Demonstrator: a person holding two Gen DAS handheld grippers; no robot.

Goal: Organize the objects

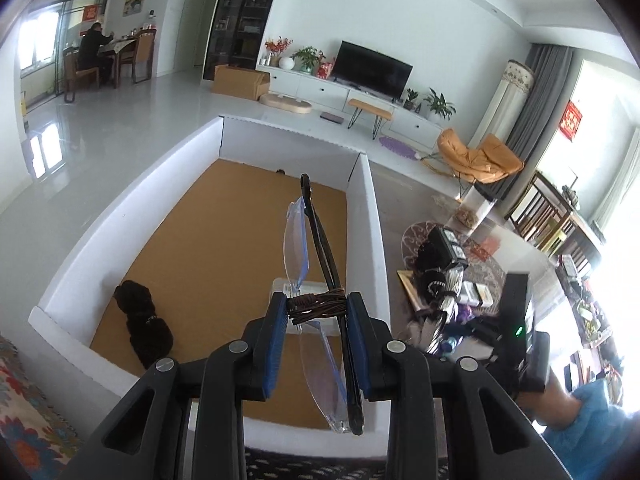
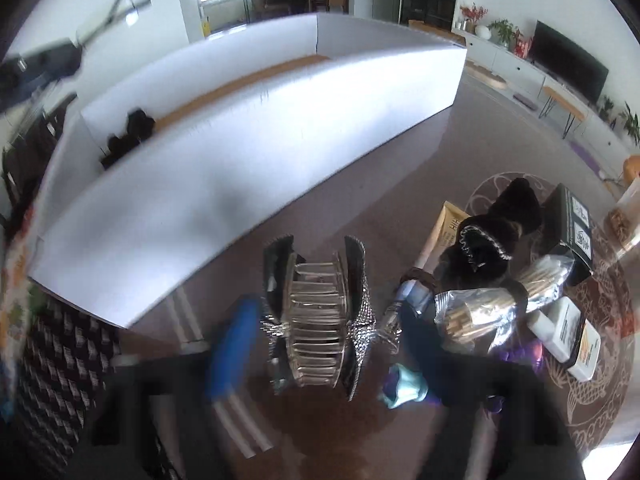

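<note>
My left gripper (image 1: 317, 312) is shut on a pair of folded clear-lens glasses (image 1: 298, 248) with dark temples, pinched together with a brown woven band (image 1: 318, 307). It holds them above the white box (image 1: 100, 240) with a brown floor. A black scrunchie (image 1: 142, 320) lies in the box's near left corner; it also shows in the right wrist view (image 2: 128, 136). My right gripper (image 2: 316, 316) is blurred; a silver rhinestone hair claw (image 2: 318, 316) sits between its blue pads (image 2: 234, 344). Whether the right jaws press it I cannot tell.
A pile lies on the patterned mat (image 2: 600, 360) right of the box: a black frilled scrunchie (image 2: 492, 236), a foil bundle of sticks (image 2: 500, 308), a black carton (image 2: 572, 228), white packets (image 2: 568, 332), a tube (image 2: 444, 228). A patterned cloth (image 1: 24, 408) lies left.
</note>
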